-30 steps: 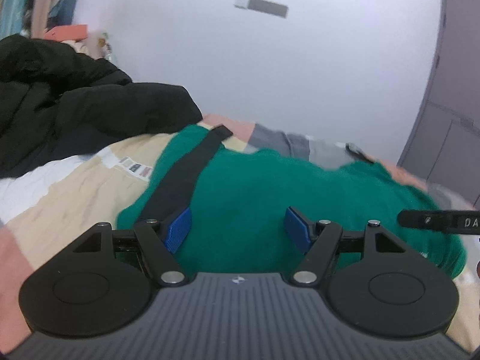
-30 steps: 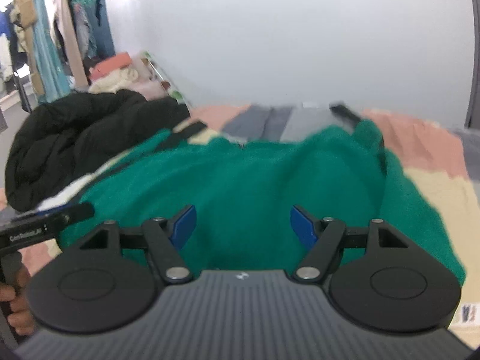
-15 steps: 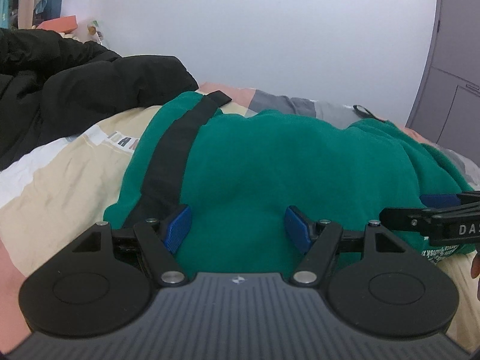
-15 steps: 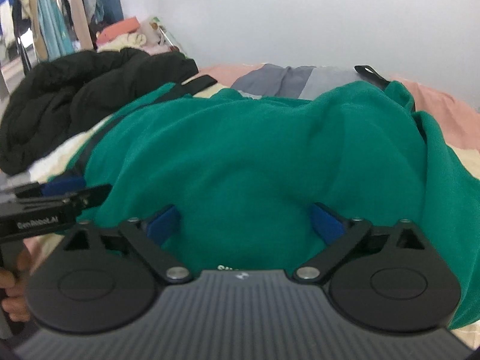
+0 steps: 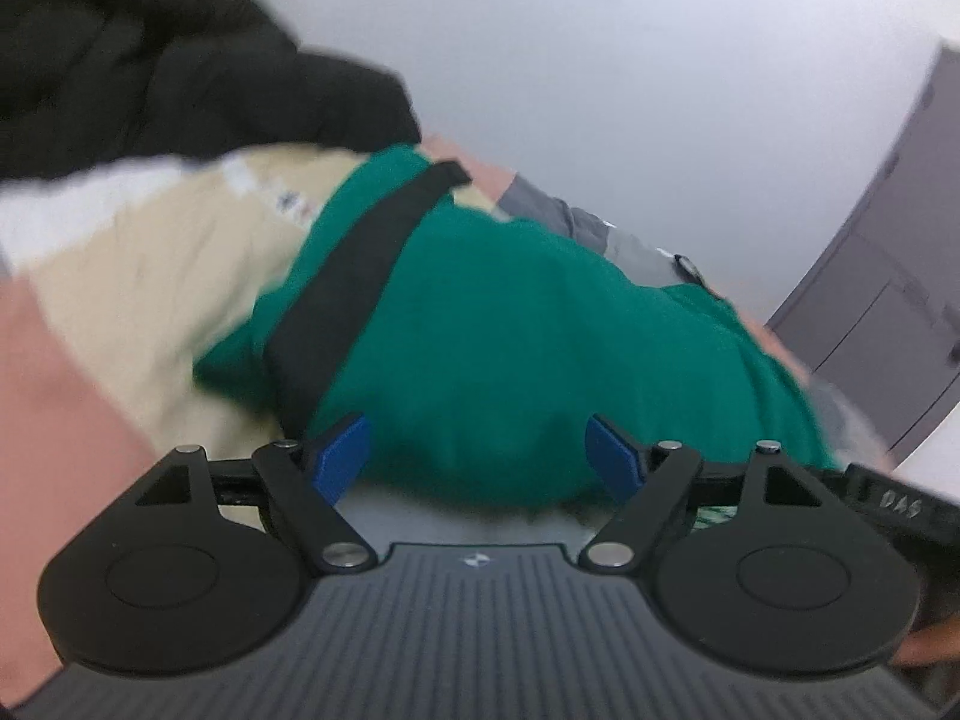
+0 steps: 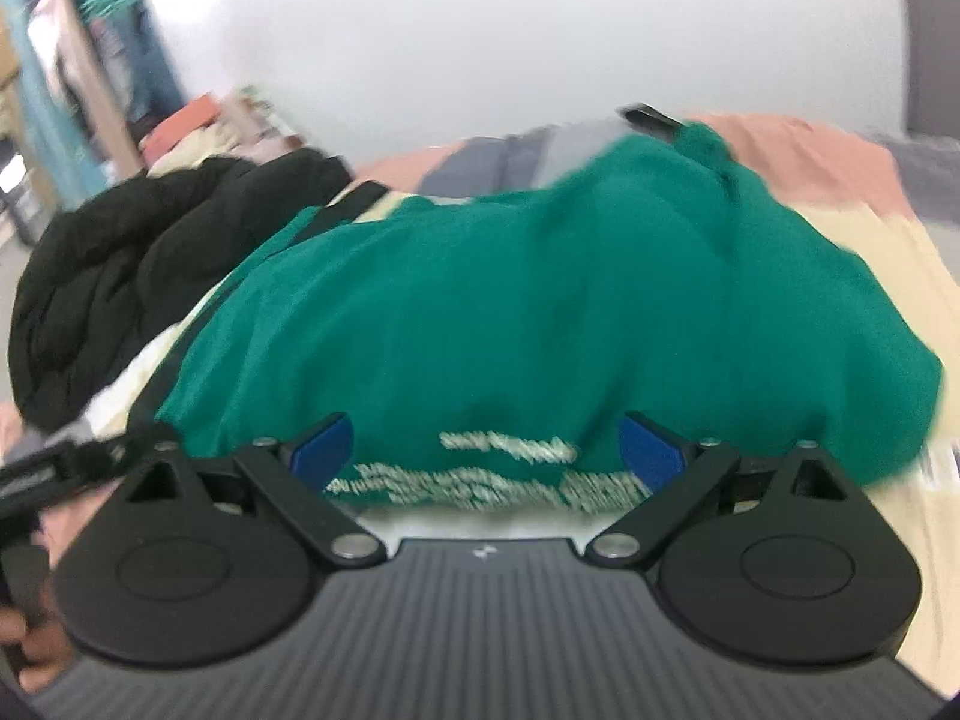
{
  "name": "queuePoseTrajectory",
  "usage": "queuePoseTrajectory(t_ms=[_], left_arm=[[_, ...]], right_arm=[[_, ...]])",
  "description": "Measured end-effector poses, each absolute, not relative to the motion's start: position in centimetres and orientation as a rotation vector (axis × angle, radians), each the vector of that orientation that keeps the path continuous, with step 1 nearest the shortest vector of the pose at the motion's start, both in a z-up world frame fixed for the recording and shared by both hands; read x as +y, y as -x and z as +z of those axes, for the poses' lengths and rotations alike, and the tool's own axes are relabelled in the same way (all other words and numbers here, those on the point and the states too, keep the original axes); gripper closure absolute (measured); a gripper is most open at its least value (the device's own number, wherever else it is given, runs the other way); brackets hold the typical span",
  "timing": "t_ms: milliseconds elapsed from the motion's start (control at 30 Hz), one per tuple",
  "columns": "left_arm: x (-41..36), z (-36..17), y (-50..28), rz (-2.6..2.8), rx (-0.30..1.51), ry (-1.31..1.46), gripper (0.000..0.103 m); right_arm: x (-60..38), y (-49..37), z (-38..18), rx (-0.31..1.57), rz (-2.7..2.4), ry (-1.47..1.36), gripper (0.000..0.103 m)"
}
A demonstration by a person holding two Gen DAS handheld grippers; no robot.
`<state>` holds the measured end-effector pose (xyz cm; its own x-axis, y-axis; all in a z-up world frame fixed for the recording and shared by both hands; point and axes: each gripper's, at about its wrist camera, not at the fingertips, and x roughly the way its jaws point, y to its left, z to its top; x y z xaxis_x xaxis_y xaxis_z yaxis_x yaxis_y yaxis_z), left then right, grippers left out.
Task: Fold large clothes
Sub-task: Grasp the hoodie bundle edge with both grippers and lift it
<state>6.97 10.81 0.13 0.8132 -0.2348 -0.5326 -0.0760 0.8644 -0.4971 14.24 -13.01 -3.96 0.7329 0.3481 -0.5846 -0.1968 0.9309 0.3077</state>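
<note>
Black padded jacket (image 5: 150, 66): lies in a heap at the left, on the bed, beside the green garment
Bed cover in beige, pink and grey blocks (image 5: 150, 276): is under all the clothes
Large green fleece garment with a black stripe (image 5: 510, 330): lies spread on the bed cover, its near hem just in front of both grippers; white lettering shows at the hem in the right wrist view
Left gripper (image 5: 477, 450): jaws are apart and opening; the green hem is between the blue pads (image 5: 342, 450), not pressed
Right gripper (image 6: 486, 450): jaws stand wide apart; the lettered hem lies between the pads, which do not squeeze it
White wall (image 6: 480, 30): behind the bed
</note>
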Motion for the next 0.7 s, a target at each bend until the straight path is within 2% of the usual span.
queuePoseTrajectory(t_ms=[233,400,700], left_arm=[[11.4,-1.6,-7.6,-0.077,0.686,0.639,0.019],[11.6,-2.9,-8.8,-0.061,0.729,0.648,0.013],[14.4,-5.4,-9.7,-0.067,0.723,0.904,0.010]], right_arm=[[-16.7,-14.5,-5.4,0.775,0.188,-0.460,0.003],[-19.0,-15.8,-7.6,0.832,0.133,-0.682,0.003],[-22.1,-17.8,-12.1,0.772,0.089,-1.137,0.003]])
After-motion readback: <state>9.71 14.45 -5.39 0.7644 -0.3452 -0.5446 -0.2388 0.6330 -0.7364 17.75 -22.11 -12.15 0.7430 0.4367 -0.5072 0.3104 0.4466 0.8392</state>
